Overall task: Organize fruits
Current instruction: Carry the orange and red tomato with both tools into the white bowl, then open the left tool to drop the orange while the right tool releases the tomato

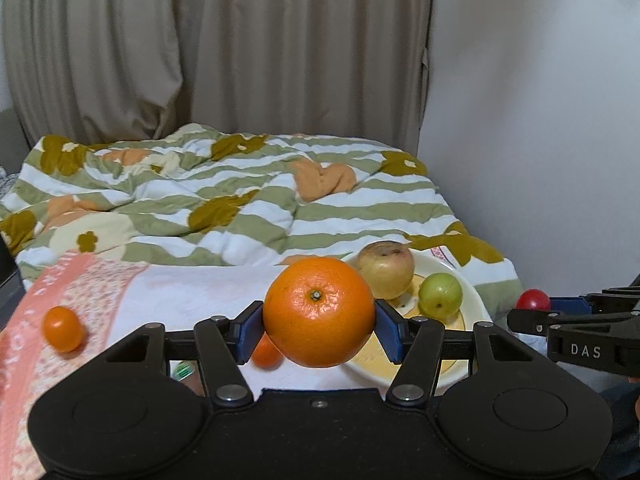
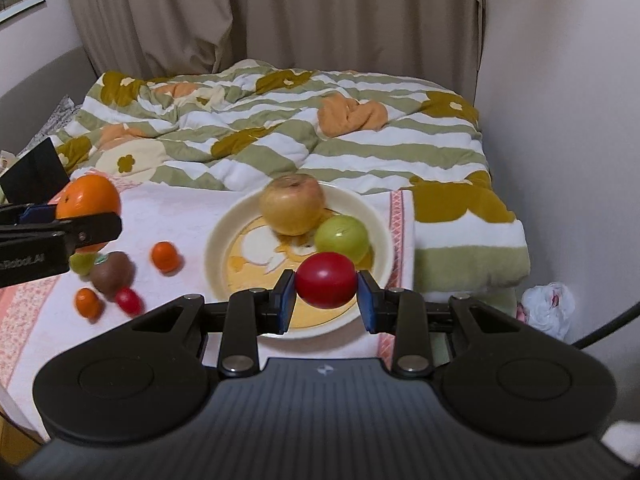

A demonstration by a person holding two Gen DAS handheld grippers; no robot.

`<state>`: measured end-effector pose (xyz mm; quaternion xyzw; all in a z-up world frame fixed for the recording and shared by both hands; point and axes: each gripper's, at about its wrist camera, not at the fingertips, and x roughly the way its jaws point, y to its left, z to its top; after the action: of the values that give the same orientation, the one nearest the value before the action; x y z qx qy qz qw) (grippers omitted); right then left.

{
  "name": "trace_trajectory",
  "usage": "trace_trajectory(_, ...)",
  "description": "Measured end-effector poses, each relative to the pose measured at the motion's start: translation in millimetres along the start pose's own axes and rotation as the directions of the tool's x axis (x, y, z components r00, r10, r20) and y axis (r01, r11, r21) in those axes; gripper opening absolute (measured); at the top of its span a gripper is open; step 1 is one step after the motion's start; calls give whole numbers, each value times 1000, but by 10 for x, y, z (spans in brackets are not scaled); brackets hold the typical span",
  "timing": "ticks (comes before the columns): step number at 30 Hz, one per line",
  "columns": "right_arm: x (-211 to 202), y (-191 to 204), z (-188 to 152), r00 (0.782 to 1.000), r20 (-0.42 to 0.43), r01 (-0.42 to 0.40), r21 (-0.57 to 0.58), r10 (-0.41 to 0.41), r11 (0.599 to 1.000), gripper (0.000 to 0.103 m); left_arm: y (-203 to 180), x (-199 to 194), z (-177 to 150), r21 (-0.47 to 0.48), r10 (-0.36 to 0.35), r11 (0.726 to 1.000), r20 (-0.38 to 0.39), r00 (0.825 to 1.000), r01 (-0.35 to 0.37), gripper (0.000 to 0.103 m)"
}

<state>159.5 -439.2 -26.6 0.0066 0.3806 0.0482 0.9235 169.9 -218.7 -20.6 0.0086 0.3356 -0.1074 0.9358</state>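
Mid-carry, by the look of it: two fruits lifted off the towel [image 2: 192, 216] and headed for the plate [image 2: 218, 240], neither yet set down.

Left tongs [image 1: 319, 326]: clamped on the large orange [image 1: 319, 311], blue pads pressed to either side, stem end facing the camera. Held above the towel, just off the plate's left rim in the left wrist view.

Right tongs [image 2: 326, 296]: clamped on the red fruit [image 2: 327, 280], a small smooth round one, jaws drawn close around it. Hanging over the plate's near rim.

Already on the plate: a yellowish apple [image 2: 292, 208] toward the far side, a green fruit [image 2: 342, 240] just beside it on the right, the two touching or nearly so.

Still loose on the towel, left of the plate: a brown kiwi [image 2: 112, 278], a small red tomato-like fruit [image 2: 129, 300] just beside it, three small orange fruits, one of them [image 2: 164, 256] nearest the plate, and a pale green fruit partly hidden behind the left tongs. Towel spread over the bed's near end, striped floral quilt [image 2: 280, 152] rumpled behind.

Next move, as a judgement: lower the red fruit into the open near part of the plate, clear of the green one, then release. Orange needs the bare left part of the plate; little room, so place low and gently to keep round fruit from rolling off the shallow rim.
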Motion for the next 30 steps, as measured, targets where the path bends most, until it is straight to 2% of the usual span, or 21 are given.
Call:
trace_trajectory(6,262,-236,66,1000,-19,6,33,-6,999,48,-215,500,88,71,-21,997,-49,999,24,62)
trace_trajectory(13,474,-369,95,998,-49,37,71,-34,997,48,-384,1049,-22,184,-38,981,-150,988,66,62)
trace_trajectory(20,594,-410,79,995,-75,73,97,-66,993,48,-478,1369,-102,269,-41,959,-198,979,94,62)
trace_trajectory(26,645,-454,59,993,-88,94,116,-84,989,48,-518,1477,-124,305,-34,947,-215,976,100,63)
trace_trajectory(27,644,-460,58,992,-88,96,118,-86,988,48,-525,1480,-127,306,-34,947,-216,976,100,65)
trace_trajectory(30,618,-478,61,992,-85,102,125,-91,987,48,-546,1395,-106,329,-44,939,-182,982,103,88)
